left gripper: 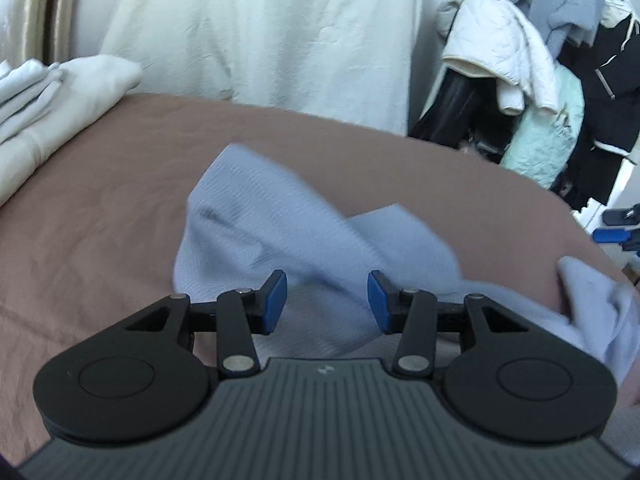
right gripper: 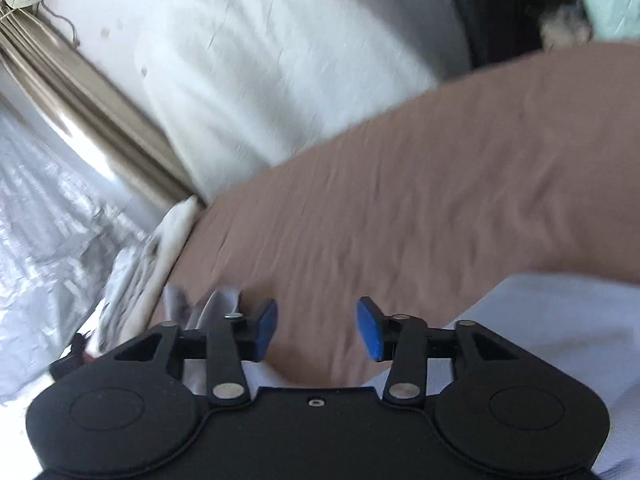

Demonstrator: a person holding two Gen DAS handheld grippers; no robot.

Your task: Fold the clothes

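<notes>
Step in hand, as judged: between folds on one garment. A pale blue, fine-ribbed knit garment [left gripper: 280, 232] lies crumpled on the brown quilted bedspread [left gripper: 100, 208], partly twisted, with one bunched end toward the spread's right edge in the left wrist view. No neat fold is visible yet.

Left gripper [left gripper: 327, 302]: blue pads stand apart, nothing pinched between them; pale blue cloth lies just beyond and beneath the jaws. Whether the pads brush the cloth cannot be told.

Right gripper [right gripper: 317, 328]: pads apart, only bare bedspread between them. A flap of the same pale cloth lies below and to its right. This view is motion-blurred, so fine detail is lost.

Next move, as judged: both grippers need to take a fresh hold on an edge or corner of the garment, spread it flat on the bedspread, then bring one side over. The twist in the middle probably must be pulled out first.

Surroundings, relative to the bedspread: a stack of folded cream and white linens [left gripper: 48, 96] sits on its far left corner; a white draped sheet [left gripper: 260, 28] hangs behind it; a heap of jackets and clothes [left gripper: 540, 72] stands beyond its right end; a beige curtain [right gripper: 80, 112] hangs off to the left.
</notes>
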